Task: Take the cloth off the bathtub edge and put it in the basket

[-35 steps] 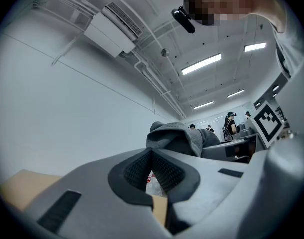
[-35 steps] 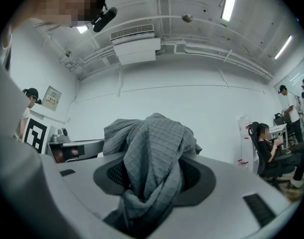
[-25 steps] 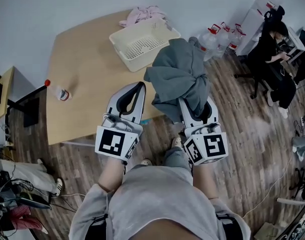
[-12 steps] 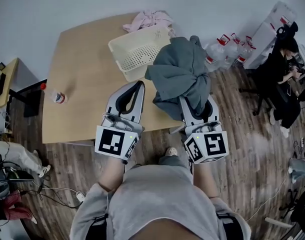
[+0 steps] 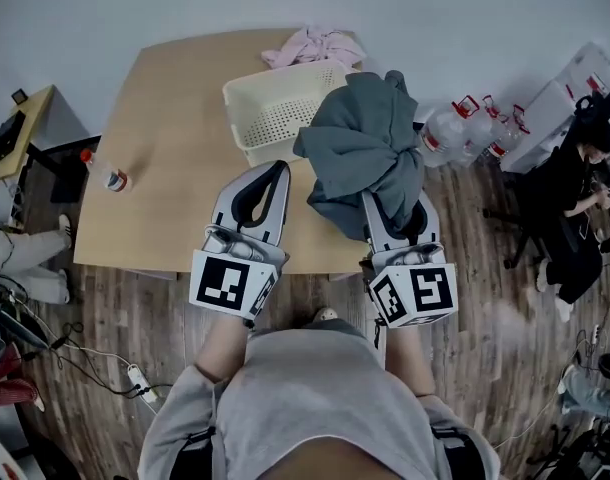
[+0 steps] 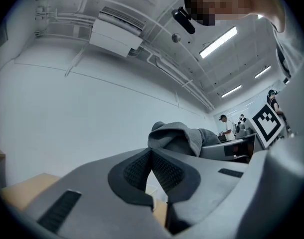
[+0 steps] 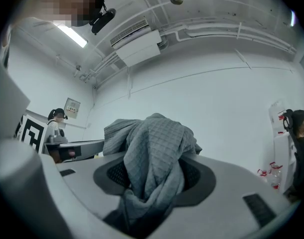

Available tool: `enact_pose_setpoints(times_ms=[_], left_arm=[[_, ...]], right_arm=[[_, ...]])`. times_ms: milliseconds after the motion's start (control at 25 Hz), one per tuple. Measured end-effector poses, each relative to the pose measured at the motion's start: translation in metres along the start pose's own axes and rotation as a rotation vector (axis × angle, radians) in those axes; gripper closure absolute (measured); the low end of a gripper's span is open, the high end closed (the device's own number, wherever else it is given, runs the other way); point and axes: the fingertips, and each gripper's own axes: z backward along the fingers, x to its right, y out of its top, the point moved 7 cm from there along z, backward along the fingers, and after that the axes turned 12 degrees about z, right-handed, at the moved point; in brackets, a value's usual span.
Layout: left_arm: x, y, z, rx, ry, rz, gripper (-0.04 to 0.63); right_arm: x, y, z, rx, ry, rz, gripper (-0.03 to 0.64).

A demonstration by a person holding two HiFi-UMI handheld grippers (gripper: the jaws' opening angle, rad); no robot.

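One grey cloth [image 7: 152, 148], soft with a woven grid of small squares, is bunched in folds between the pads of the right gripper [image 5: 385, 218], which pinch it. It is held up over the pale wooden table [image 5: 165, 198], at the right end of the single cream plastic basket [image 5: 270, 118], rectangular with a perforated bottom. The left gripper [image 6: 151, 156] has its ribbed dark pads pressed together on nothing.

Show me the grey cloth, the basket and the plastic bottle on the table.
grey cloth [image 5: 360, 143], head view, middle of the bunched fabric.
basket [image 5: 280, 116], head view, its bare perforated floor.
plastic bottle [image 5: 113, 179], head view, its body.
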Motion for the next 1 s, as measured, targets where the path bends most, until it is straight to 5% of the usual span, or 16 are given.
enact_pose_setpoints(times_ms=[1000], left_arm=[[0.026, -0.022, -0.019, -0.013, 0.219, -0.023, 0.598]], right_arm=[[0.049, -0.023, -0.029, 0.019, 0.209, -0.035, 0.399]])
